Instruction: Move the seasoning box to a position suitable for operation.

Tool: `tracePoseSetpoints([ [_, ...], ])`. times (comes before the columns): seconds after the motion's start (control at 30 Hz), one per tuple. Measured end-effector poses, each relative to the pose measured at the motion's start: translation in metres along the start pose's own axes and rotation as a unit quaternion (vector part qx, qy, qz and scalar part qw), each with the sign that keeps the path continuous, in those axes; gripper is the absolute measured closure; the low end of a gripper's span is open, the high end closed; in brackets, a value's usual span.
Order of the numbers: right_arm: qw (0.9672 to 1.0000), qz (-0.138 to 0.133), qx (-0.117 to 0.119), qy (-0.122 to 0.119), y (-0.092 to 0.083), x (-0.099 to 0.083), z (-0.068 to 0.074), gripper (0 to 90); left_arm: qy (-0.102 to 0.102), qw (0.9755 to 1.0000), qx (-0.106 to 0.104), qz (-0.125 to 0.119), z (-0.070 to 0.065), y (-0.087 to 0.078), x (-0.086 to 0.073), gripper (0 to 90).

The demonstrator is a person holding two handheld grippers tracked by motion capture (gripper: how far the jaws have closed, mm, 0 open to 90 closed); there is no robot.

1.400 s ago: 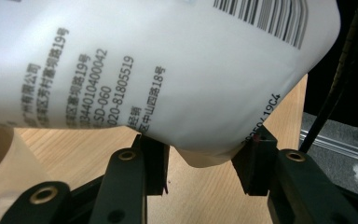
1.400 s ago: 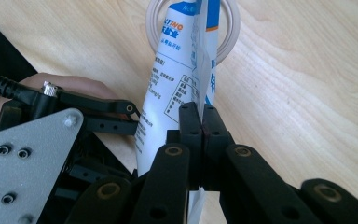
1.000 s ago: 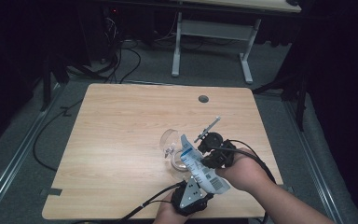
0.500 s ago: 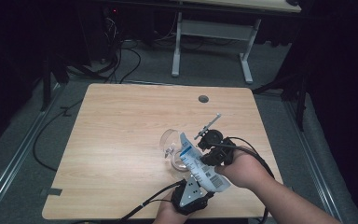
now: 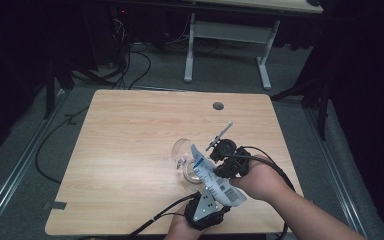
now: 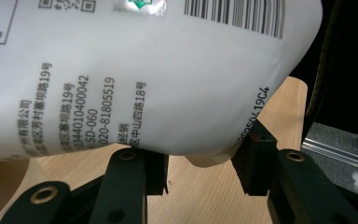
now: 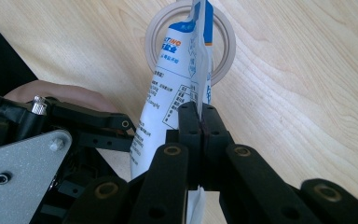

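Note:
A white pouch (image 5: pixel 219 186) with a blue top, printed text and a barcode hangs tilted over a clear glass cup (image 5: pixel 181 149) near the table's front middle. My left gripper (image 5: pixel 214 196) comes in from the front edge and is shut on the pouch's bulging bottom (image 6: pixel 168 93), with a pad on each side. From the right, my right gripper (image 5: pixel 211 165) is shut on the pouch's thin side seam (image 7: pixel 199 88). In the right gripper view my right gripper (image 7: pixel 200 122) pinches that seam, and the pouch's blue top points at the cup's round rim (image 7: pixel 227 56).
The wooden table (image 5: pixel 130 140) has a round cable hole (image 5: pixel 218 106) near its far edge. Cables trail from both grippers off the front edge. A second desk's white legs (image 5: pixel 265 55) stand beyond the table, with cables on the dark floor at the left.

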State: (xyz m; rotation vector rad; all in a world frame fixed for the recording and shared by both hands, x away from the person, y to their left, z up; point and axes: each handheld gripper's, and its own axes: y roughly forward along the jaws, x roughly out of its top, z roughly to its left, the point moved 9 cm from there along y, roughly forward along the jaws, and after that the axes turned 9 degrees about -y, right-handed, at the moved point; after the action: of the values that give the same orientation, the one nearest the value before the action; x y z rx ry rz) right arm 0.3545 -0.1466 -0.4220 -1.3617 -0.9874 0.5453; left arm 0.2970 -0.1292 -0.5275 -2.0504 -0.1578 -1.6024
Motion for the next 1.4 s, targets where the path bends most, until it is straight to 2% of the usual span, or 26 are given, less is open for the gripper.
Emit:
tracePoseSetpoints([
  [0.17,1.0,-0.007,0.002,0.001,-0.0014,0.003,-0.0016,89.9,-0.004,1.0,-0.004,-0.004,0.0008,-0.0007,0.0023,60.5],
  [0.93,0.9999,0.0,-0.006,-0.014,-0.0014,0.0065,-0.0011,90.0,0.003,0.9999,-0.009,-0.006,-0.0019,-0.0018,0.0045,58.5],
  [1.4,0.9999,-0.003,-0.007,-0.011,-0.0015,0.009,-0.0022,90.0,0.002,0.9999,-0.012,-0.006,-0.0015,-0.0026,0.0063,58.2],
])
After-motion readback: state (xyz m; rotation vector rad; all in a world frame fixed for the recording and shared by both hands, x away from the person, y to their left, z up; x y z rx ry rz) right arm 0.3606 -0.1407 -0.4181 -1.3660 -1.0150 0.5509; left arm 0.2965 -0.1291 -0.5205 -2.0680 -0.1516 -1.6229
